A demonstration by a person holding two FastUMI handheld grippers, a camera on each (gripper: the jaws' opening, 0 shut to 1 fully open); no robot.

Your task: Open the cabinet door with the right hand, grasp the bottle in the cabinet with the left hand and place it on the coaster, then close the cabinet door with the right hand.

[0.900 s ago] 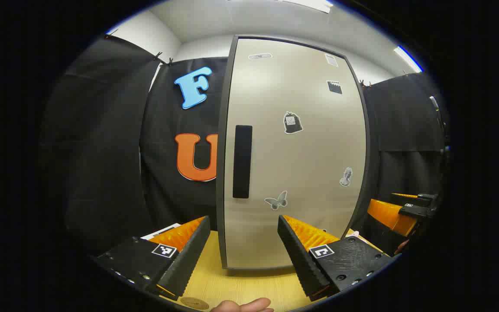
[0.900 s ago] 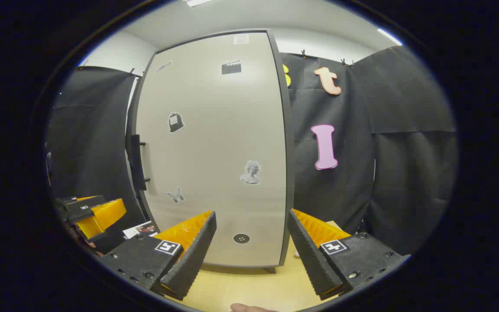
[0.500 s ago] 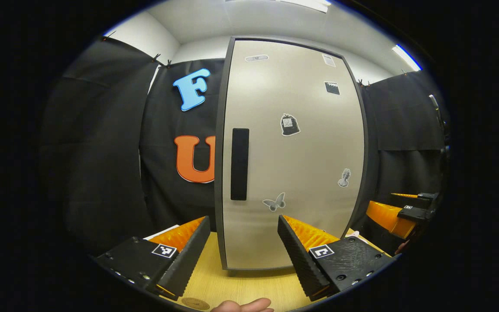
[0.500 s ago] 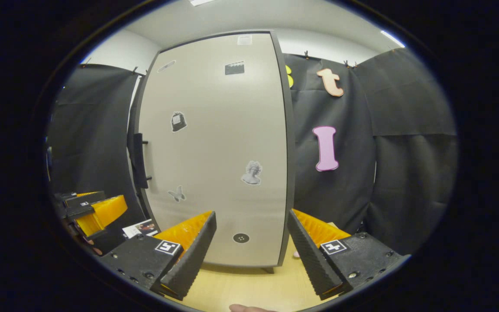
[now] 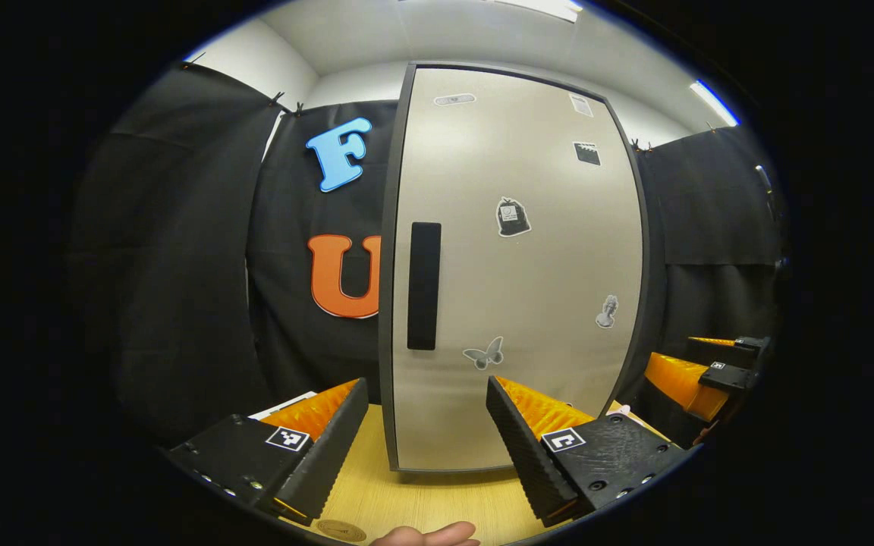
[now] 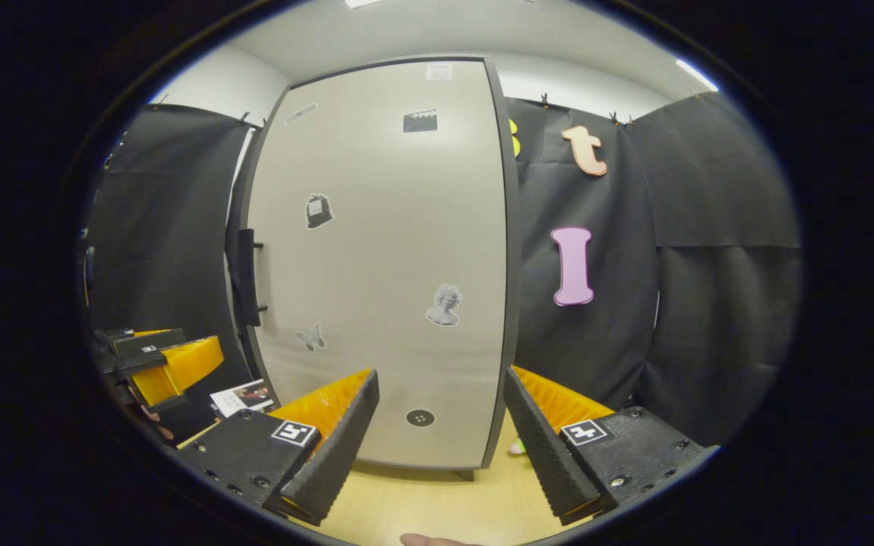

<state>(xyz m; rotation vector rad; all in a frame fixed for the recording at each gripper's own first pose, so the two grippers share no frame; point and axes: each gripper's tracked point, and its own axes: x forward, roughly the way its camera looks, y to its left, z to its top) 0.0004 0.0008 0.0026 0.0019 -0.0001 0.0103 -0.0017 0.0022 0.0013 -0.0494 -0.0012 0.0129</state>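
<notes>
— Where's the cabinet door [image 5: 528,265]?
— Closed, standing on the worktop [image 5: 422,500], its handle [image 5: 423,285] untouched.
— And the tools?
— Left tool [image 5: 427,444] and right tool [image 6: 441,440] both have fingers apart, holding nothing, near the door.

A recording booth: black cloth walls [image 5: 179,265] clipped up around a wooden table [image 6: 437,508] under office ceiling lights [image 5: 714,102].

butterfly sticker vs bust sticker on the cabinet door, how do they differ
The butterfly sticker sits low, near the door handle; the bust sticker sits a little higher, toward the door's opposite edge. The butterfly sticker is wider than tall with spread wings; the bust sticker is taller than wide, a sculpted head. Both are grey and lie flat on the closed cabinet door.
</notes>
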